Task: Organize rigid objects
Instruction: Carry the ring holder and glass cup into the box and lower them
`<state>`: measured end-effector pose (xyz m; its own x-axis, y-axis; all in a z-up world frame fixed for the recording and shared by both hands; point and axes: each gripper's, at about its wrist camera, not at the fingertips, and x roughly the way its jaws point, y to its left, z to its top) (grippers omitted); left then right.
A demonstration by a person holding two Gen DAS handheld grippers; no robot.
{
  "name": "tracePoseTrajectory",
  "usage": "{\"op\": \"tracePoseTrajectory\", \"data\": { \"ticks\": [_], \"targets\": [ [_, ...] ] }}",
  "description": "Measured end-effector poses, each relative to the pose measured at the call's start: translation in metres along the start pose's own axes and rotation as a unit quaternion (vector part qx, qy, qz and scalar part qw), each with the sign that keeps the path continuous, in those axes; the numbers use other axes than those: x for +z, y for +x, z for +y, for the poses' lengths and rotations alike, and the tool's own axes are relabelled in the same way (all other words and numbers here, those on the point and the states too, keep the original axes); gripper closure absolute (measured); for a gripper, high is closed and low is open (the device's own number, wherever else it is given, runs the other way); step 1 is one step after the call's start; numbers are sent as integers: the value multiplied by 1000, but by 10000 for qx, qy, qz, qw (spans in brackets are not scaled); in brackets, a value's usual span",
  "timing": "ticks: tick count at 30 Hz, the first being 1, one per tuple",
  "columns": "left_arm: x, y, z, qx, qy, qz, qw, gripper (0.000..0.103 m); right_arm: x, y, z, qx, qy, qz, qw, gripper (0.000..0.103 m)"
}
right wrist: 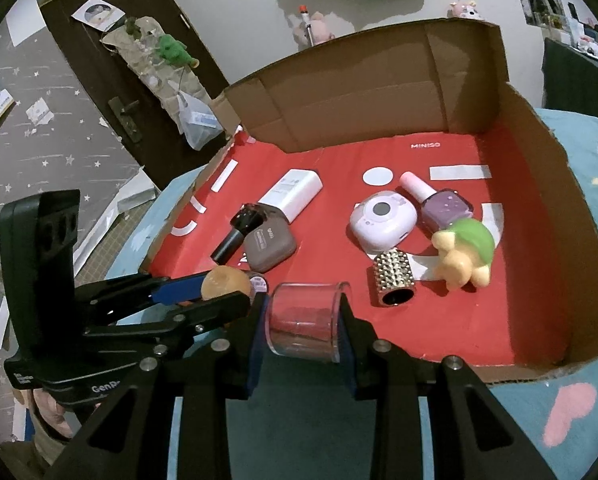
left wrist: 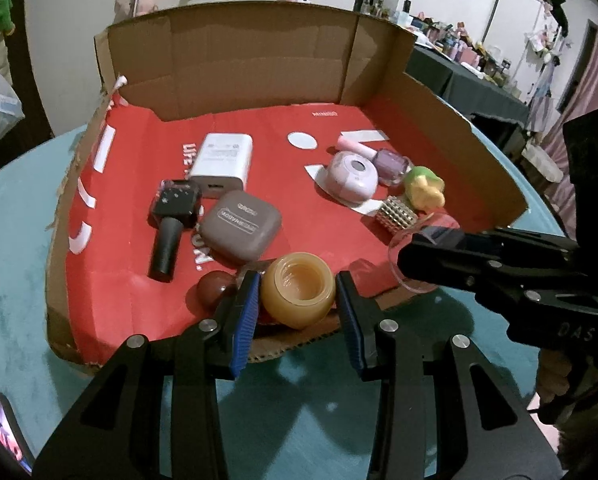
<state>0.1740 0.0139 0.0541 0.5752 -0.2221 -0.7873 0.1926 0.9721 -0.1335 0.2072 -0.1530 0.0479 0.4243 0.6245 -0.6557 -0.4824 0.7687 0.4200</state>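
Standing over the teal tabletop (left wrist: 15, 240), you see a shallow cardboard tray with a red printed floor (left wrist: 235, 60) holding the small things in two loose clusters. At the left lies a black nail polish bottle (left wrist: 171, 220) on its side, cap toward the near edge, with a white rectangular charger block (left wrist: 223, 160) just behind it and a taupe rounded earbud case (left wrist: 239, 226) touching its right. Near the front edge a dark red glossy ball (left wrist: 215, 288) sits just beside the left gripper (left wrist: 297, 308). That gripper's blue-padded fingers (left wrist: 243, 320) stand on either side of an amber translucent round jar (left wrist: 299, 288); the left pad touches it, while a thin gap shows at the right pad, so the jaws are apart and not clamped.

Further right, a lilac rounded device with a dark lens (right wrist: 381, 222) lies beside a purple nail polish bottle with a pink cap (right wrist: 439, 204), a yellow-and-green toy figure (right wrist: 465, 254) and a studded metallic cylinder (right wrist: 395, 278) on its side. At the front, the right gripper (right wrist: 305, 324) is closed on a clear plastic cylindrical cup (right wrist: 305, 320), both pads pressed against its walls, held over the near edge of the tray.
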Motion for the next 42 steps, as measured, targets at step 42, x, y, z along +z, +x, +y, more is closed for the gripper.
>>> {"op": "tracePoseTrajectory", "data": {
  "ticks": [42],
  "targets": [
    [17,24,19,279,-305,-98,9991,67,14,28,-24,-1007,-133,-150,9947,69]
  ]
}}
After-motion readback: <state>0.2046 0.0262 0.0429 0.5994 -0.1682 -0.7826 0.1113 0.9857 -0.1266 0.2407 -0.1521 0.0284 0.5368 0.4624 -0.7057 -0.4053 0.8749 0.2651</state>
